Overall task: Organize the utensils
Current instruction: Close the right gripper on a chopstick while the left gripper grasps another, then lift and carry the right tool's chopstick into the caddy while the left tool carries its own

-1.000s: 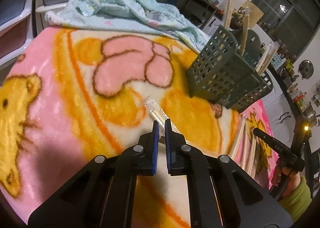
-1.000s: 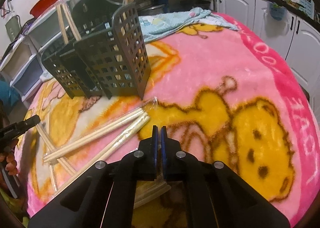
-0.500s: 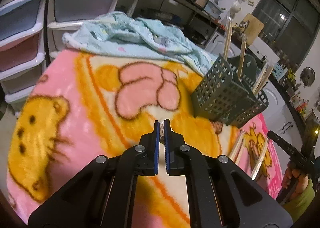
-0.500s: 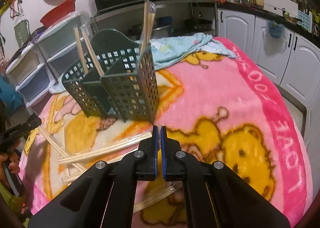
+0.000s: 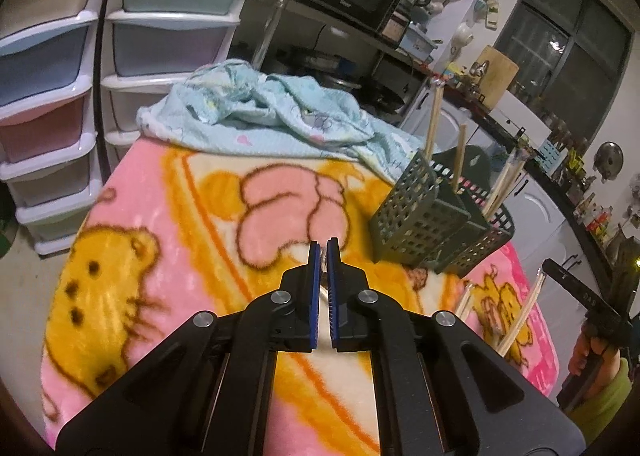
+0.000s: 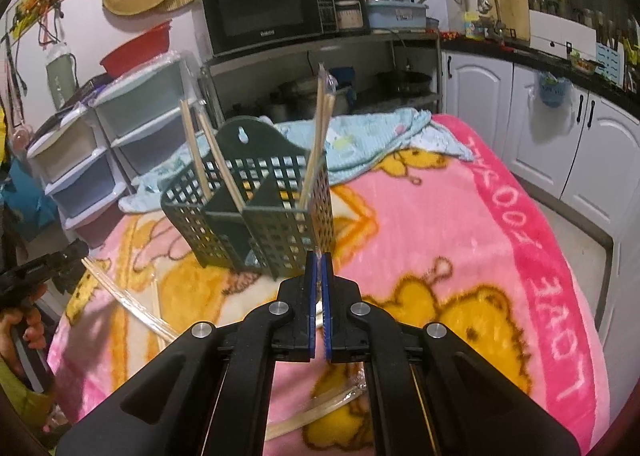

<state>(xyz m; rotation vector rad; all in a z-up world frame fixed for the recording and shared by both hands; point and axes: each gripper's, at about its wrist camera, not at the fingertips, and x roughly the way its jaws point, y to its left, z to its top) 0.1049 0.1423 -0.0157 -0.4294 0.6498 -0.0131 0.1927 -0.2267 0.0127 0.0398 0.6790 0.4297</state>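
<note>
1. Green basket standing at the far side of the blanket on the desk. Chopsticks upright in its left and right compartments, probably for keeping them together and easy to take.
2. Left hand-held gripper: narrow, only a thin gap between the blue pads, closed on one end of a wrapped pair. In the right camera, seen slanting down toward the blanket at the near left.
3. Right hand-held gripper: almost closed, clear wrapper pinched between the pads. Other wrapped pair hanging down from it, right of the basket in the left camera.
4. Both pairs gripped by one end, probably for putting the free end first into a compartment.
5. Both held above the blanket on the near side of the basket, not yet inside it.
</note>
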